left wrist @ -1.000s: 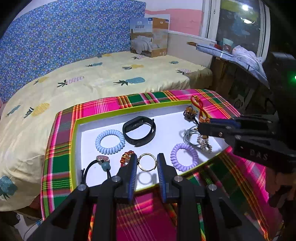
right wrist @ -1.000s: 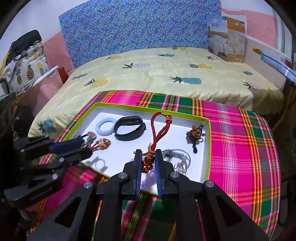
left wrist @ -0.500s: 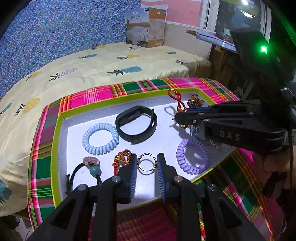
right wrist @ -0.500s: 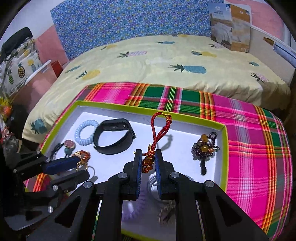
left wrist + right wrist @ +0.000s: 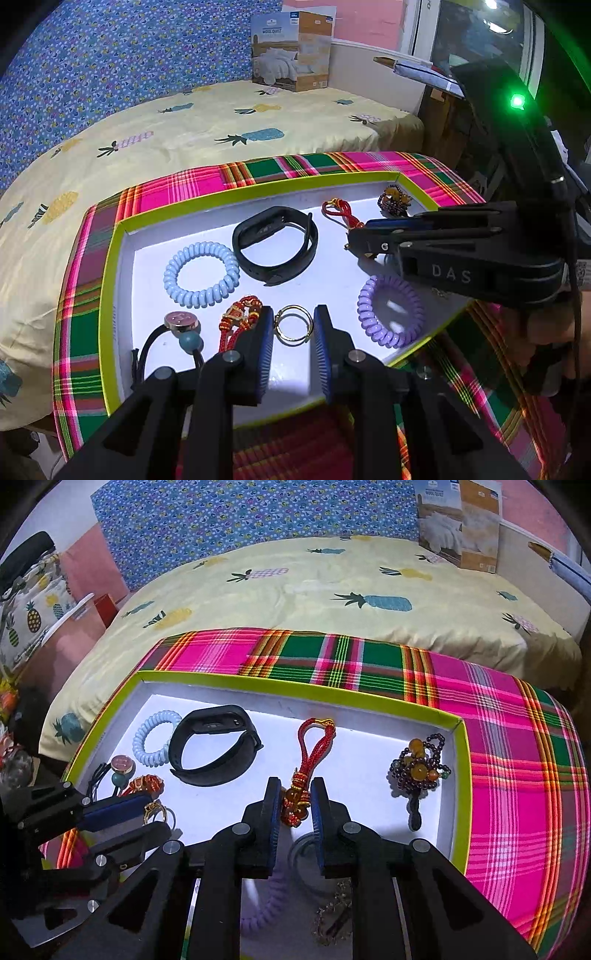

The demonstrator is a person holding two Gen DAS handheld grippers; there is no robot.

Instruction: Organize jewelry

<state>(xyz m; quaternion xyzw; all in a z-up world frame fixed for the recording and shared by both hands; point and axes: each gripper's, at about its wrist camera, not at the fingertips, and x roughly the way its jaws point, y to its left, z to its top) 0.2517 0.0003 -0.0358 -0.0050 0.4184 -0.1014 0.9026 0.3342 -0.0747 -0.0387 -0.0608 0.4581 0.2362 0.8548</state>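
- A home bedroom is showing here: a bed (image 5: 332, 590) under a pale yellow pineapple-print sheet is filling the far half.
- A blue floral headboard panel (image 5: 240, 513) is standing behind it.
- A boxed wool quilt (image 5: 290, 51) is sitting at the far right corner.
- A pineapple-print pillow (image 5: 33, 616) is lying at far left.

Left gripper (image 5: 293, 330): low at 6 o'clock of its own view, pointing toward 12, jaws parted with a clear gap between the blue pads (image 5: 266, 350). Right gripper (image 5: 294, 805): level, pointing toward 12 in its own view, jaws drawn close together. In the left view it enters from 3 o'clock, pointing toward 9.
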